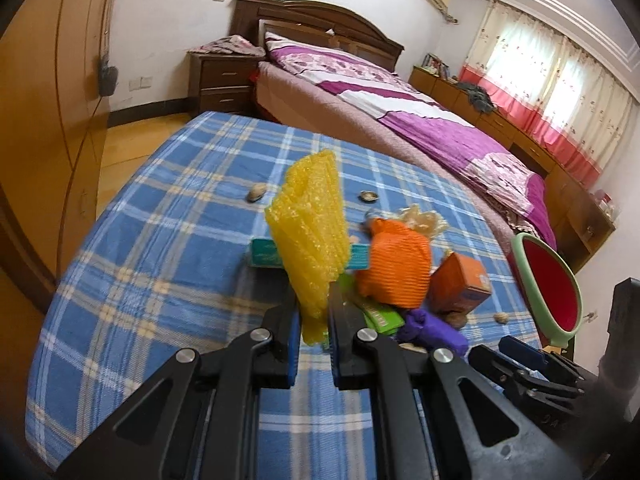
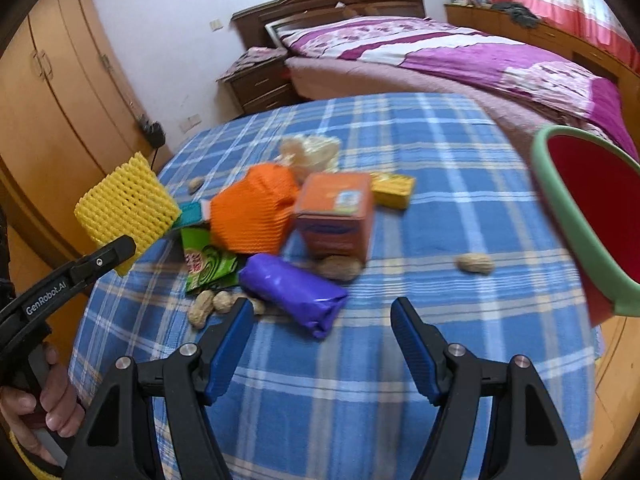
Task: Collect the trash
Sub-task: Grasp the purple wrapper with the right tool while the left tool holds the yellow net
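Two claws over a plaid-covered surface [image 2: 400, 380]: left claw [image 1: 314, 316] clamps a yellow foam net [image 1: 310, 236] lifted above the trash pile; right claw [image 2: 322, 336] gapes empty near a purple packet [image 2: 292, 288]

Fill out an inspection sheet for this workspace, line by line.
Surface: blue plaid cloth covering the table.
Job's things: yellow foam net lifted off the pile; orange foam net, orange box, purple packet, green wrapper, peanut shells on the cloth; red bin with green rim at the right edge.
Clutter: yellow box, pale crumpled wrapper.
Grippers: left gripper shut on the yellow net; right gripper open, empty, above the cloth.
Cables: nothing seen.
Surroundings: bed, wardrobe, nightstand.
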### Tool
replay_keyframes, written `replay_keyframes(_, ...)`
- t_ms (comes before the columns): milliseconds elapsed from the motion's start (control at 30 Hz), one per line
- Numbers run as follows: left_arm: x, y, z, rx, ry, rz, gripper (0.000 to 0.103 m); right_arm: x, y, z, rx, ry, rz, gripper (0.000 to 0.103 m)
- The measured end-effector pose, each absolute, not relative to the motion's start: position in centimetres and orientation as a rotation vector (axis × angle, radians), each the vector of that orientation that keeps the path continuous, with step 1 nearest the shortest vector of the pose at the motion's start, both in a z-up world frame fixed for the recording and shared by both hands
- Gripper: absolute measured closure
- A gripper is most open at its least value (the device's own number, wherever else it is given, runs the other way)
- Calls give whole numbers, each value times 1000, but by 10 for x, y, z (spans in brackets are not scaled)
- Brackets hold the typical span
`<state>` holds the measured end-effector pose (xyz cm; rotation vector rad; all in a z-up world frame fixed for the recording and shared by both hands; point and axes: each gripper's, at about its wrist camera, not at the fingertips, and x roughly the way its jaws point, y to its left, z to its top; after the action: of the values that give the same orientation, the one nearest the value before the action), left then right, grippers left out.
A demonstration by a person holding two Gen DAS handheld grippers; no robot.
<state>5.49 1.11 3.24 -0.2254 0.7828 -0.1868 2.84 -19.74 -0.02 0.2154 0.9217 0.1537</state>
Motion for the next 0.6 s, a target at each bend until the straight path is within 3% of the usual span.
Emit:
replay_keyframes(233, 54, 21, 22, -216, 806, -152, 92, 44, -184, -14, 195, 958, 163, 32)
replay_keyframes(400, 53, 22, 19, -212, 815, -142, 92, 47, -181, -20, 174, 971, 166, 52)
replay_keyframes(600, 53, 19, 18, -209, 818, -144, 92, 43, -183, -21, 163, 960, 174, 65)
